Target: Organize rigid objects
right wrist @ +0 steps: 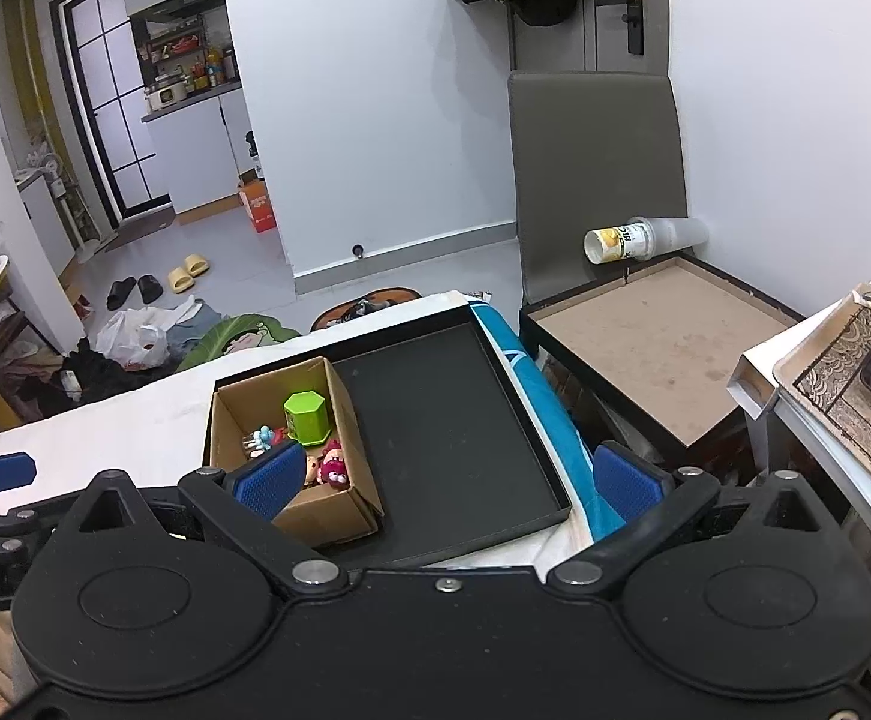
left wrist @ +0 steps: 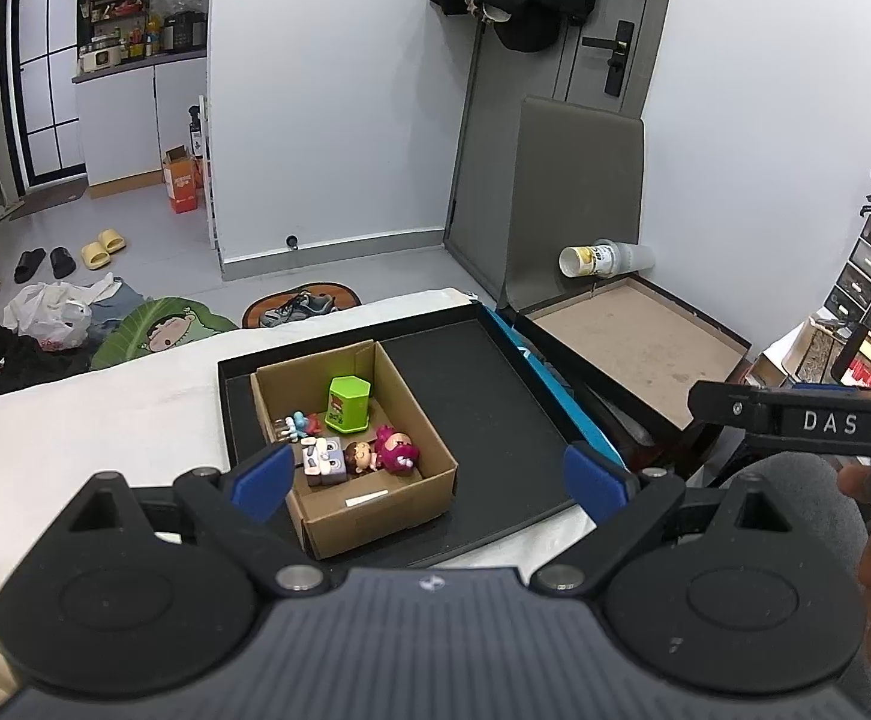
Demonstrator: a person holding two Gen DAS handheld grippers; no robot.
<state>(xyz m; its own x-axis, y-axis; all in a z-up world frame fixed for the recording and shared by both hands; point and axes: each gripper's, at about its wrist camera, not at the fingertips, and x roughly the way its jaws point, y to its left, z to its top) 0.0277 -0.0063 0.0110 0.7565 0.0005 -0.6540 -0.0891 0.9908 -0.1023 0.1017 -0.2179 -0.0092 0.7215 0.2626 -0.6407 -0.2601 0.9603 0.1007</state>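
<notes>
A small cardboard box (left wrist: 375,510) (right wrist: 321,516) stands in the left part of a black tray (left wrist: 483,408) (right wrist: 447,414) on a white-covered surface. Inside lie a green hexagonal container (left wrist: 348,405) (right wrist: 308,417), a pink figure (left wrist: 396,450) (right wrist: 333,465), a brown-haired doll (left wrist: 359,457), a blue-and-white block toy (left wrist: 323,461) and a small blue figure (left wrist: 299,423) (right wrist: 263,437). My left gripper (left wrist: 429,480) hovers open above the box's near side, holding nothing. My right gripper (right wrist: 444,483) is open too, over the tray's near edge, empty.
A grey chair (left wrist: 579,180) (right wrist: 597,180) with a brown seat stands right of the tray, a paper cup stack (left wrist: 603,258) (right wrist: 639,240) lying on it. A shelf unit (right wrist: 825,372) is at the right. Shoes, bags and clothes litter the floor (left wrist: 75,276) beyond.
</notes>
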